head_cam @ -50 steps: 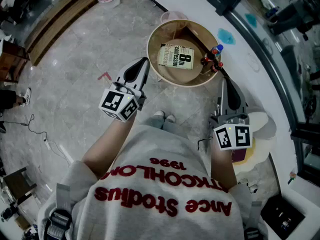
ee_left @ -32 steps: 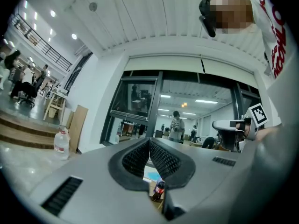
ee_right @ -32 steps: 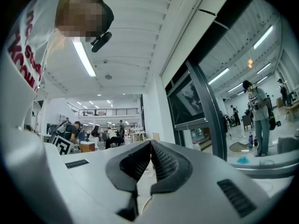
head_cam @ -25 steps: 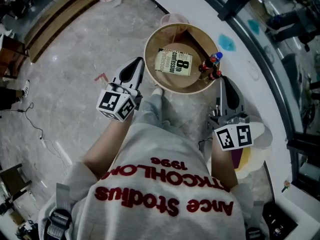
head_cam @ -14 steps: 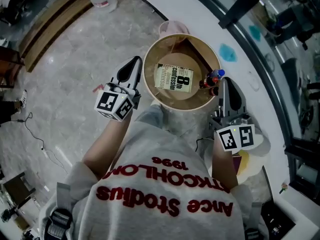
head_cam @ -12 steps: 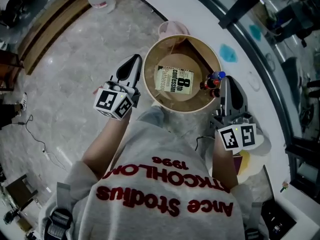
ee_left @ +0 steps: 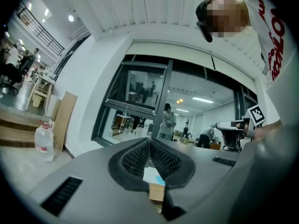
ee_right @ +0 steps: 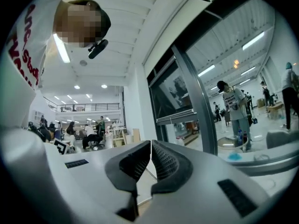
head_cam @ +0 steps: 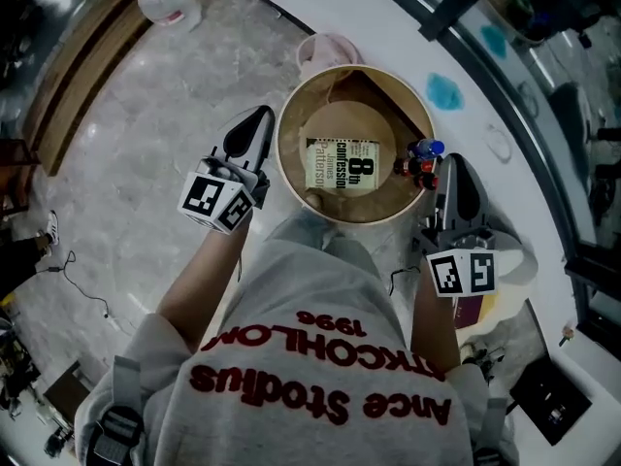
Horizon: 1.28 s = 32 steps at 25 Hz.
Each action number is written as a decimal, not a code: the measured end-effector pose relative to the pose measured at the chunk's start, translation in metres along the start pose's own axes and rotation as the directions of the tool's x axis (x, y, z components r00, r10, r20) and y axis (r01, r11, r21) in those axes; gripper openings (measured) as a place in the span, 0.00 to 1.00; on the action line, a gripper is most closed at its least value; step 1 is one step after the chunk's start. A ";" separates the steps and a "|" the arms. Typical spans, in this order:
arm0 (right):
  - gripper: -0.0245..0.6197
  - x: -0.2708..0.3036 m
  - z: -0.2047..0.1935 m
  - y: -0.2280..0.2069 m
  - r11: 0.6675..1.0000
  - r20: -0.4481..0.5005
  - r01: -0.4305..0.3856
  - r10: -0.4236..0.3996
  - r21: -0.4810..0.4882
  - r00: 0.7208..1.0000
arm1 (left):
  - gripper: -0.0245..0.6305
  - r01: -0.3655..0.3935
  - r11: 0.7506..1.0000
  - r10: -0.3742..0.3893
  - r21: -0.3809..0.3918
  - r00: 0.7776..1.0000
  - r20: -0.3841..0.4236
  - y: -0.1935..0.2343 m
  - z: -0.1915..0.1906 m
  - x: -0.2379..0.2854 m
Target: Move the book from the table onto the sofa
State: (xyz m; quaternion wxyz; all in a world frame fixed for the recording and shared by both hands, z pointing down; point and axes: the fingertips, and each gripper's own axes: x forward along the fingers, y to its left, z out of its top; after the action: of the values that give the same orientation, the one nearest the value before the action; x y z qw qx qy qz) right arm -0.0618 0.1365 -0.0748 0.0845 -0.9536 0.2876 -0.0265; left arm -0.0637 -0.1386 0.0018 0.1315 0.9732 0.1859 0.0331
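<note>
Presently, one book lies flat near the middle of the round, rimmed bench. A cluster of small bottles stands at the bench's right edge; their count is unclear. There are two grippers, the left gripper and the right gripper, one at each side of the bench. The fingers of both are pressed together and hold nothing. One water jug stands on the floor, well apart.

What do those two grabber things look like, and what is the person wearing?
The left gripper and the right gripper look alike: pale grey bodies with dark, pointed jaws, lined with ribbed black pads. Each carries a white cube printed with black square patterns. The person wears a light grey sweatshirt with red letters on it.
</note>
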 end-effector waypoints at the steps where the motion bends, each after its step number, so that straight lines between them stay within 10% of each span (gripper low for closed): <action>1: 0.08 0.003 -0.006 -0.003 1.000 -0.019 0.012 -0.012 0.000 1.000 | 0.07 0.004 1.000 -0.004 -0.008 1.000 -0.014 0.003 -0.006 0.004; 20: 0.08 0.063 -0.203 -0.049 0.986 -0.352 -0.062 0.113 0.153 0.929 | 0.07 -0.047 0.989 0.012 -0.139 0.971 -0.239 0.009 -0.162 0.049; 26: 0.09 0.067 -0.301 -0.057 0.974 -0.489 -0.047 0.152 0.220 0.859 | 0.07 -0.121 0.967 0.032 -0.223 0.930 -0.366 0.022 -0.253 0.053; 29: 0.30 0.070 -0.360 -0.062 0.954 -0.562 -0.042 0.210 0.298 0.800 | 0.33 -0.149 0.950 0.009 -0.276 0.893 -0.450 0.029 -0.307 0.058; 32: 0.36 0.068 -0.413 -0.067 0.948 -0.632 -0.035 0.239 0.318 0.737 | 0.37 -0.179 0.945 0.006 -0.276 0.849 -0.529 0.034 -0.355 0.058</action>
State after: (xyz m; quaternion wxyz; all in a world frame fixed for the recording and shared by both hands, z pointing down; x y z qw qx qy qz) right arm -0.0095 0.0933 0.3440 0.1149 -0.8352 0.3619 -0.3978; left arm -0.0382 -0.0613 0.3536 0.2277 0.9019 0.1591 0.3307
